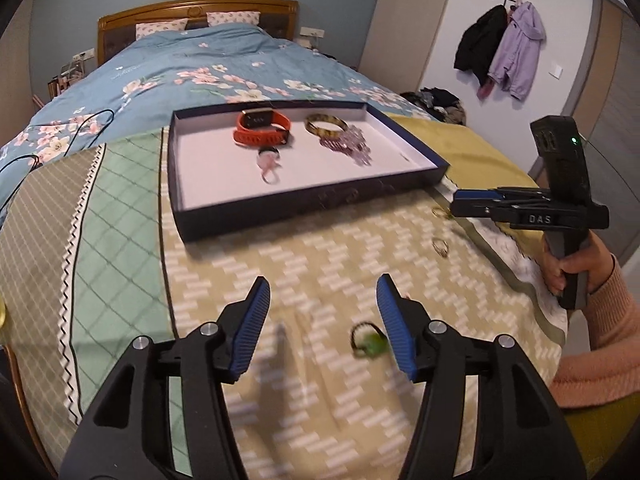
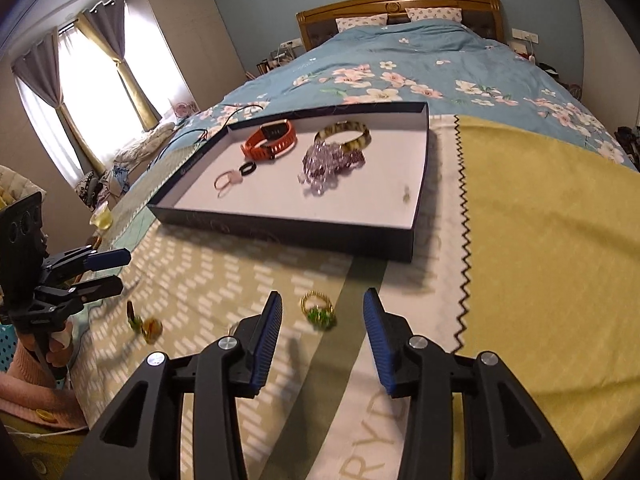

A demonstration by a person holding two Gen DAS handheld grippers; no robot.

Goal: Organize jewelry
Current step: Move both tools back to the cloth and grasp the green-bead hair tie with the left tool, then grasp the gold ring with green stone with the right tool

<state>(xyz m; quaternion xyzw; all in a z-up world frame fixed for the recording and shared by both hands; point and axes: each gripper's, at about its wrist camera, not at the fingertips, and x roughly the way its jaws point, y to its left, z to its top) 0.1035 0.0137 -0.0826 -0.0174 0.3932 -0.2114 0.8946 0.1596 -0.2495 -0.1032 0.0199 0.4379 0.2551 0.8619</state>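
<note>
Dark navy card forms the one shallow tray (image 2: 280,229), white inside, lying on a patterned green-and-cream blanket (image 1: 320,248) spread over the bed. Tray contents, counted: one orange rubbery watch (image 2: 272,141) with a rectangular face; one glossy mottled bangle (image 2: 343,134); one heap of faceted purple beads (image 2: 328,164), touching the bangle; one small black ring (image 2: 247,168); one pale pink ring (image 2: 225,181) just beside it; one tiny dark speck near the right wall, too small to identify. On the blanket outside the tray: one gold ring with a green stone (image 2: 318,310), lying between the blue ribbed pads of the right tongs (image 2: 322,316), jaws apart and pressing nothing. The left tongs (image 1: 322,308) also stand open, empty; a dark ring with a green stone (image 1: 368,340) lies just inside the right-hand pad. The left view shows two more thin gold rings (image 1: 440,246) near the right tongs; blur hides their detail. Each tool is held by a hand in a pink knit sleeve (image 1: 612,320).
</note>
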